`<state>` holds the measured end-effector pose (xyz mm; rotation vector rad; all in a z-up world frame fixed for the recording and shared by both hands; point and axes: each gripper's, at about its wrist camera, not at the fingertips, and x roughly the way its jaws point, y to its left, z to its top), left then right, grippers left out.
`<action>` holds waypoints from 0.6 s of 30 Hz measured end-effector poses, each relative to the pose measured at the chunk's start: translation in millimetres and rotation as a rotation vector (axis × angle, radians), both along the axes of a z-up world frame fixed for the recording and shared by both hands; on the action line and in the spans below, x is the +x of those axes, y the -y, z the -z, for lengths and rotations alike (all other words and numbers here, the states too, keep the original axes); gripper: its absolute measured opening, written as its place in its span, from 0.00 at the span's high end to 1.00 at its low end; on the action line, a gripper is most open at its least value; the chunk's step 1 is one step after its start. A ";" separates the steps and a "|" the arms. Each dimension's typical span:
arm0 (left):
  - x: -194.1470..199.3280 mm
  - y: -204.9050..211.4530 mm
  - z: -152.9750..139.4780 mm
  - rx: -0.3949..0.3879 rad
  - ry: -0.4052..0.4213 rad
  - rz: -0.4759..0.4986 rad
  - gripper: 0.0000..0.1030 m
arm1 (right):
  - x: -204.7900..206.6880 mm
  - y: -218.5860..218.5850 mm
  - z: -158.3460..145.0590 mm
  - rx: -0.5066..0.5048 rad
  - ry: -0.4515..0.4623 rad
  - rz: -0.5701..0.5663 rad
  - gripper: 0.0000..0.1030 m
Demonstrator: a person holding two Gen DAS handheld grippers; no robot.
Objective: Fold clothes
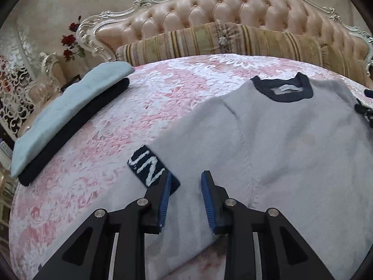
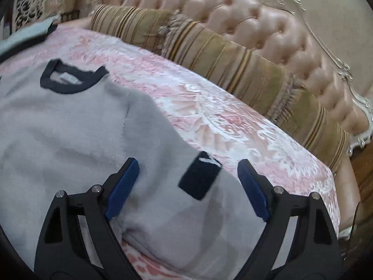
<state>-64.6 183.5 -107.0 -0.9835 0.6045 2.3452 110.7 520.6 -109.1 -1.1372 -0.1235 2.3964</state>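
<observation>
In the left wrist view, a grey sweater (image 1: 279,140) with a dark collar (image 1: 283,89) is seen spread flat on the pink patterned bedspread (image 1: 163,93), collar toward the headboard edge. The left gripper (image 1: 186,182) is held spread above the sleeve, its dark lettered cuff (image 1: 151,168) just beside the left finger. A stack of folded clothes (image 1: 58,121) is laid near the bedspread's far left corner

In the right wrist view, the right gripper (image 2: 187,165) is opened wide around the other dark cuff (image 2: 200,178), apparently without contact, though blur leaves this uncertain. Striped cushions (image 2: 244,70) are lined along the far edge
</observation>
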 end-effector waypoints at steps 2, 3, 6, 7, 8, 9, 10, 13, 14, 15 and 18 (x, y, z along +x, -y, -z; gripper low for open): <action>2.1 1.2 -0.5 -0.011 -0.014 -0.018 0.71 | 8.9 2.4 -9.6 -0.026 -0.051 0.027 0.15; 4.0 1.0 -1.2 -0.012 -0.022 -0.021 0.71 | 16.8 11.2 -17.9 -0.028 -0.105 0.018 0.15; 11.7 -1.8 -5.0 -0.006 -0.046 -0.011 0.71 | 20.2 34.3 -19.6 -0.093 -0.135 -0.048 0.15; 14.3 -2.8 -6.3 -0.004 -0.054 -0.007 0.71 | 18.9 41.3 -17.4 -0.124 -0.132 -0.071 0.15; 15.8 -3.6 -6.3 -0.007 -0.060 -0.005 0.71 | 17.1 47.4 -13.3 -0.140 -0.124 -0.083 0.15; 16.1 -4.3 -5.0 -0.014 -0.063 -0.005 0.71 | 14.3 52.5 -8.1 -0.135 -0.111 -0.091 0.15; 16.5 -5.1 -3.7 -0.020 -0.066 -0.004 0.71 | 11.2 55.7 -2.5 -0.121 -0.093 -0.098 0.15; 17.6 -7.3 0.1 -0.041 -0.075 -0.003 0.71 | 5.8 55.2 9.6 -0.111 -0.029 -0.082 0.15; 17.9 -8.1 1.4 -0.048 -0.078 -0.003 0.71 | 7.9 50.8 9.0 -0.126 -0.036 -0.072 0.15; 18.3 -8.8 2.6 -0.055 -0.081 -0.002 0.71 | 8.0 47.1 10.6 -0.132 -0.025 -0.063 0.15; 19.3 -10.6 5.8 -0.072 -0.088 -0.001 0.71 | 9.2 36.9 14.3 -0.167 -0.006 -0.040 0.15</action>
